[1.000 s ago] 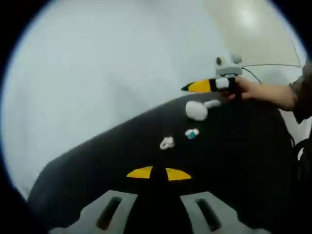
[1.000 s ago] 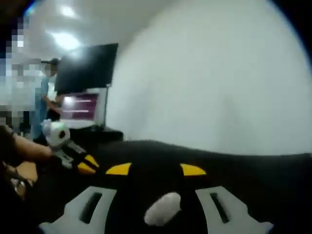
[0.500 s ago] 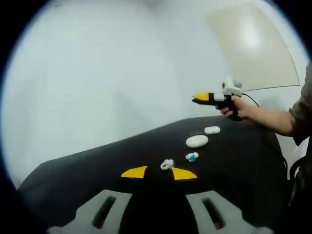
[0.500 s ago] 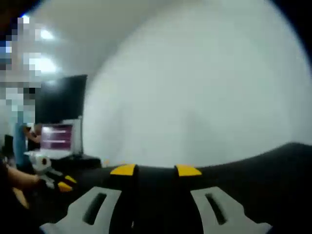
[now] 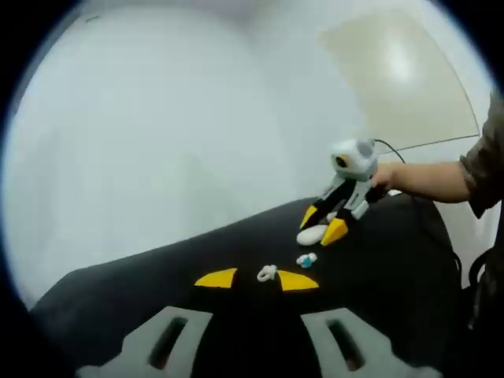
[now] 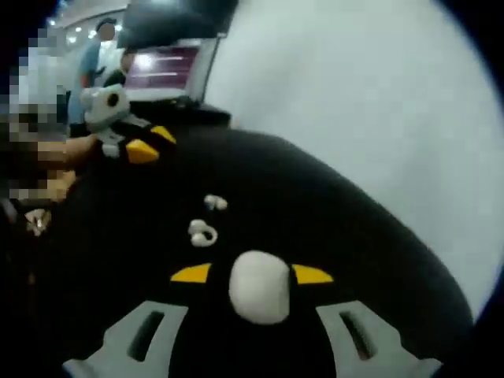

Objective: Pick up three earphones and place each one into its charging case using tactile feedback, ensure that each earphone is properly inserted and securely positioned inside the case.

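Black desk [image 5: 142, 283]. Left hand-held gripper [image 5: 256, 279] jaws apart, nothing between, low over desk; white earphone [image 5: 267, 273] just beyond tips, blue-marked earphone [image 5: 306, 259] near it. Right hand-held gripper [image 6: 252, 274] jaws apart, straddling white charging case [image 6: 258, 286]; cannot tell if touching. Two earphones lie farther on desk. Person's hand [image 5: 390, 175] holds right hand-held gripper.

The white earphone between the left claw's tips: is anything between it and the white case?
Yes. Between the white earphone and the white case lies a blue-tipped earphone. The right claw is open astride the case. The left claw is open.
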`<state>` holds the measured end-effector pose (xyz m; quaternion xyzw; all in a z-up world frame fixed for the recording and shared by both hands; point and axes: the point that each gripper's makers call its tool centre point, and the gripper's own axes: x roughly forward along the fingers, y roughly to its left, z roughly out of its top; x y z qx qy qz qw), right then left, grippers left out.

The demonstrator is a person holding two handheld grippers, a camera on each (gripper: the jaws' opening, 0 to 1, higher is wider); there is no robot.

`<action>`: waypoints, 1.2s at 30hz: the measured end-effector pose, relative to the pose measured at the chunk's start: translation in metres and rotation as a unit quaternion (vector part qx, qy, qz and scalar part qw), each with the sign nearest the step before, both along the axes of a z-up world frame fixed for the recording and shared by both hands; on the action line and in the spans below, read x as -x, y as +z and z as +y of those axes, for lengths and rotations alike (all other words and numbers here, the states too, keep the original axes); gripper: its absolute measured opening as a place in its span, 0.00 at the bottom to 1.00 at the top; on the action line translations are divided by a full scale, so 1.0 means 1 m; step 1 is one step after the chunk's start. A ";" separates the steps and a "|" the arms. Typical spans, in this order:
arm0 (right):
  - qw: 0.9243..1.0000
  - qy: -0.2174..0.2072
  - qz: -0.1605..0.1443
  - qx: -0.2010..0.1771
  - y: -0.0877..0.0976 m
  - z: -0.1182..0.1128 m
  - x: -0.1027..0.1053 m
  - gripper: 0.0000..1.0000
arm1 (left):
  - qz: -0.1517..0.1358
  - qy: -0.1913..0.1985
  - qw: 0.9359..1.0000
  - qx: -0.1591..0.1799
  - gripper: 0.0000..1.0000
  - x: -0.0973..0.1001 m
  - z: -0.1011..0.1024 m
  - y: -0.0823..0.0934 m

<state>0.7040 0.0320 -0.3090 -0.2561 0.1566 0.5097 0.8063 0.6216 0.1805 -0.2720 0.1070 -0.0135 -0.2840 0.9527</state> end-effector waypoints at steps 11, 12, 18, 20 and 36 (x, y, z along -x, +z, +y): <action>1.000 -0.023 0.005 0.008 -0.006 -0.002 0.008 0.36 | -0.011 -0.010 1.000 -0.002 0.15 0.001 -0.003 0.003; 1.000 -0.019 0.001 0.001 -0.004 -0.002 0.012 0.35 | -0.013 -0.011 1.000 -0.001 0.15 0.001 -0.004 0.004; 0.997 -0.015 -0.005 -0.069 0.027 -0.001 0.027 0.21 | -0.015 -0.007 1.000 0.000 0.15 0.002 -0.003 0.004; 0.998 -0.011 -0.006 -0.063 0.023 0.000 0.030 0.21 | -0.013 -0.006 1.000 -0.004 0.15 0.002 -0.004 0.003; 0.998 -0.038 -0.025 -0.049 -0.012 -0.003 0.024 0.32 | -0.022 0.001 1.000 -0.009 0.15 0.002 -0.001 0.004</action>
